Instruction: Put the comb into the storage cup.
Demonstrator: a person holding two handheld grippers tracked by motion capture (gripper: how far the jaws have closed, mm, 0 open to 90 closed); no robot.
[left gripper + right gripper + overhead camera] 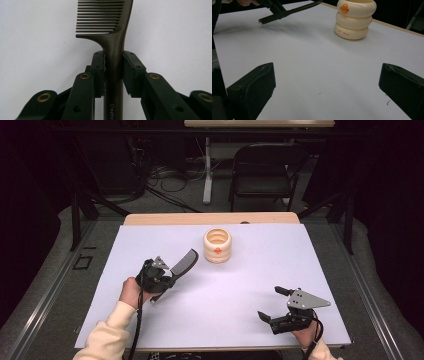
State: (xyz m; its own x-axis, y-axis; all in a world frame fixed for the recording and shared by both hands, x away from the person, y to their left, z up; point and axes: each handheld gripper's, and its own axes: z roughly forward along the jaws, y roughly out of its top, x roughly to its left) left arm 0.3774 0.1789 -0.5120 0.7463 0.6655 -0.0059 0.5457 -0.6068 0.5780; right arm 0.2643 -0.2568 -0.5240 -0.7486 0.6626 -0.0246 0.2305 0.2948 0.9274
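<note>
White counter (220,310), dark room behind with a folding chair (262,170) and floor cables.

Your left hand (131,292) reaches in from the lower left and holds the left hand-held gripper (113,67) angled toward the far right; its jaws are pinched on the handle of a dark comb (184,262), just below where the teeth begin. The comb's toothed end points toward a cream ribbed holder (217,246) with an orange mark, near it but apart. In the left gripper view the comb's top and handle end are cut off, and only part of the handle lettering reads. Your right hand-held gripper (274,304) sits near the counter's front right, jaws spread wide with nothing between them, well apart from comb and holder. Whether it touches the counter is unclear.
</note>
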